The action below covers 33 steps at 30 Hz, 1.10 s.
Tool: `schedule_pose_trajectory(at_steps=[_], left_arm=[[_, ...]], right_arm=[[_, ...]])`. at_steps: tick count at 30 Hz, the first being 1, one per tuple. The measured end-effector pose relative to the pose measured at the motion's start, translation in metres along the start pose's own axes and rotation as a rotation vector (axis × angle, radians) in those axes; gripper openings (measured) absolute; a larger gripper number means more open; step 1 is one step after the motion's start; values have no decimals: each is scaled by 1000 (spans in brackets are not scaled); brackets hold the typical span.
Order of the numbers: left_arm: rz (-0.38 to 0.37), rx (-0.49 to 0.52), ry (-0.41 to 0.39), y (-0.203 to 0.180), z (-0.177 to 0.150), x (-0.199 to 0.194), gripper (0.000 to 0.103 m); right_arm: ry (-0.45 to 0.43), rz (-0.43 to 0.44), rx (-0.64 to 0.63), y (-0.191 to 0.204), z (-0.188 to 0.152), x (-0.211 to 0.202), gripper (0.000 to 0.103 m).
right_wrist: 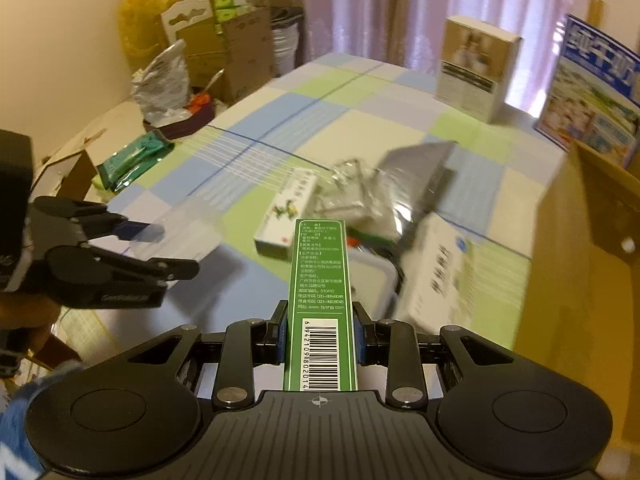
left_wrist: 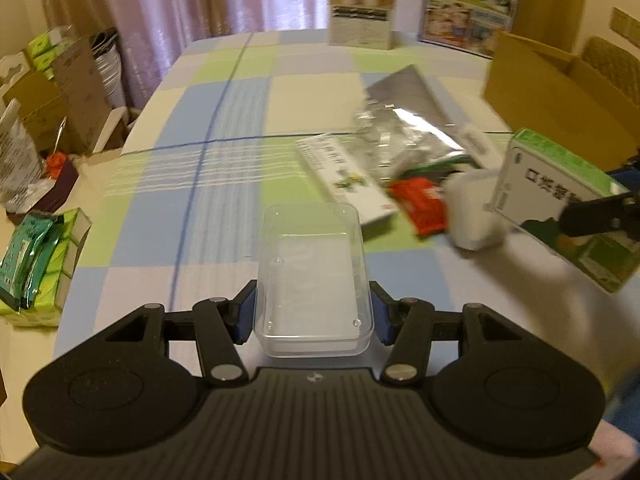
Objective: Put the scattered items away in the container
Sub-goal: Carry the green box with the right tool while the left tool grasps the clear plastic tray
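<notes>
My left gripper (left_wrist: 314,312) is shut on a clear plastic container (left_wrist: 314,276) and holds it above the checked tablecloth (left_wrist: 224,128). My right gripper (right_wrist: 320,330) is shut on a green medicine box (right_wrist: 320,300), held edge-up; it also shows at the right of the left wrist view (left_wrist: 560,200). On the cloth lie a white flat box (left_wrist: 344,176), a red packet (left_wrist: 420,204), a silver foil bag (left_wrist: 412,124) and a white object (left_wrist: 474,216). In the right wrist view my left gripper (right_wrist: 160,248) with the clear container (right_wrist: 184,232) is at the left.
An open cardboard box (left_wrist: 560,96) stands at the right. A beige carton (left_wrist: 362,6) and a blue carton (left_wrist: 472,4) stand at the table's far edge. Tissue packs (left_wrist: 36,264) and cardboard boxes (left_wrist: 52,100) crowd the left beyond the table.
</notes>
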<state>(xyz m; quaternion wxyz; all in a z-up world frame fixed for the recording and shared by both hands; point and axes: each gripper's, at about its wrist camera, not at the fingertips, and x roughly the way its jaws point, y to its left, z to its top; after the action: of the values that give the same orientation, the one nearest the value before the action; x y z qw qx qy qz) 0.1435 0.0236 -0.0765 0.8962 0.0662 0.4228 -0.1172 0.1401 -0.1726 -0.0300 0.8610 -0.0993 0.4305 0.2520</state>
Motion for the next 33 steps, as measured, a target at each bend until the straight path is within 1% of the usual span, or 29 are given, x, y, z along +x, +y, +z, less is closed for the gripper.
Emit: schedule_pose_trajectory(at_steps=[7, 11, 18, 25, 29, 33], left_arm=[[-37, 34, -38, -38, 14, -36, 51], [-58, 76, -59, -61, 25, -54, 51], [-115, 131, -95, -114, 49, -75, 51], [-194, 182, -119, -174, 77, -80, 51], [-226, 208, -127, -204, 92, -77, 51], [-254, 228, -139, -229, 112, -71, 51]], right_arm=[[-27, -44, 75, -14, -20, -43, 27], [-52, -72, 101, -24, -28, -70, 27], [-100, -143, 156, -54, -39, -117, 27], [-132, -225, 203, -95, -46, -155, 27], [-135, -263, 228, -120, -50, -163, 27], [-149, -276, 286, -152, -50, -166, 27]])
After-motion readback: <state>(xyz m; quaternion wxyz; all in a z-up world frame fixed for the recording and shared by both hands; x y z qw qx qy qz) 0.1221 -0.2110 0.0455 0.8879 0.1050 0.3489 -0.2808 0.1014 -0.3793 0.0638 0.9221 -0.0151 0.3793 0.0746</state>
